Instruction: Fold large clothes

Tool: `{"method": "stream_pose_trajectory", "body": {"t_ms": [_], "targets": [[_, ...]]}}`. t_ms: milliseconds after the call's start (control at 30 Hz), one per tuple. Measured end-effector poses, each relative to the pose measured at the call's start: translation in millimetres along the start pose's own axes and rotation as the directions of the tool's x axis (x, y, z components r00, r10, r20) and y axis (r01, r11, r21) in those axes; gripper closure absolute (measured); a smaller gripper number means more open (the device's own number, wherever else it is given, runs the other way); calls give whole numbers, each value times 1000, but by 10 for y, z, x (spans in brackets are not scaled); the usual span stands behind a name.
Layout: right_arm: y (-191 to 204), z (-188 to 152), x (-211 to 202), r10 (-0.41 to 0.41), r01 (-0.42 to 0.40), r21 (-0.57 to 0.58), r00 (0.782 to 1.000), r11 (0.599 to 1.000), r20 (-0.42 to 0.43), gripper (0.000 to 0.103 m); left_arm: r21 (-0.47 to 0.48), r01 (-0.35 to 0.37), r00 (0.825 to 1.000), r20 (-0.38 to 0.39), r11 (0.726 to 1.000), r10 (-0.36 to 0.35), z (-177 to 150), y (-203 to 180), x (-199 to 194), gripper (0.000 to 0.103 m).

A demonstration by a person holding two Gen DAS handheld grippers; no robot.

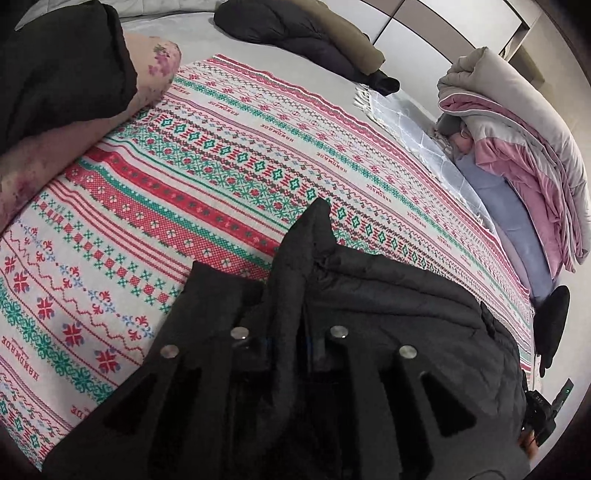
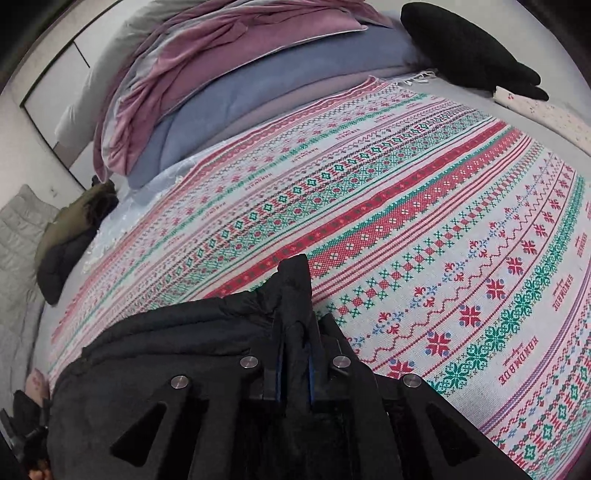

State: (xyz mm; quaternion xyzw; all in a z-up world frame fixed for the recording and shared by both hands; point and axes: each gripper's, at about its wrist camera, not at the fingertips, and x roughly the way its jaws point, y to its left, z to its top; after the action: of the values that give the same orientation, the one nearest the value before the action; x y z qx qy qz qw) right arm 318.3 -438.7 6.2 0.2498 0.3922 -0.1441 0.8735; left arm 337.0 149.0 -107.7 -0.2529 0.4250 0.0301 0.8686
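Nearest to each camera, a gripper is closed tight on the same black padded jacket. The left gripper has its two jaws almost together, and a fold of the jacket's edge is pinched between them and stands up above the tips. The right gripper is also narrow, with a ridge of the black cloth pressed between its blue-lined pads. From the right wrist view, the body of the jacket spreads to the left of the jaws; from the left wrist view it spreads to the right. The jacket lies at the near edge of a patterned blanket with red, green and white bands and the word HANDMADE woven in it. This blanket covers most of a bed with a grey sheet.

Farther away, beyond the blanket, a dark jacket with an olive part lies crumpled on the sheet. Along one side of the bed there is a blue-grey pillow, and on it a rolled pink and grey quilt. A black soft thing lies near the far corner of the blanket, beside a white cloth with small flowers.
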Motion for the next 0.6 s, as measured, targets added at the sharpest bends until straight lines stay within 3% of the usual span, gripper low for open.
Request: {"method": "stream_pose_trajectory", "body": {"t_ms": [100, 167, 233, 300, 367, 467, 600], "targets": [[19, 33, -1, 3, -3, 4, 1000, 1000, -17, 82, -1, 6, 1000, -10, 1000, -6, 4, -1, -76, 81], [5, 61, -133, 32, -32, 22, 999, 999, -7, 79, -10, 21, 1000, -9, 1000, -21, 7, -16, -189, 63], [-13, 69, -339, 63, -63, 35, 998, 997, 19, 71, -11, 48, 998, 30, 999, -47, 11, -62, -400, 56], [-31, 58, -590, 106, -108, 57, 994, 992, 38, 58, 9, 54, 996, 66, 999, -54, -12, -136, -605, 53], [-30, 16, -923, 184, -189, 67, 980, 980, 78, 34, 28, 61, 994, 88, 998, -63, -61, -213, -779, 50], [26, -35, -1393, 227, -236, 47, 963, 971, 145, 25, 72, 97, 990, 98, 993, -104, -257, -410, -1035, 45], [46, -175, -1717, 288, -312, 146, 944, 939, 163, 20, 245, 118, 990, 44, 962, -133, -718, -820, -1163, 43]]}}
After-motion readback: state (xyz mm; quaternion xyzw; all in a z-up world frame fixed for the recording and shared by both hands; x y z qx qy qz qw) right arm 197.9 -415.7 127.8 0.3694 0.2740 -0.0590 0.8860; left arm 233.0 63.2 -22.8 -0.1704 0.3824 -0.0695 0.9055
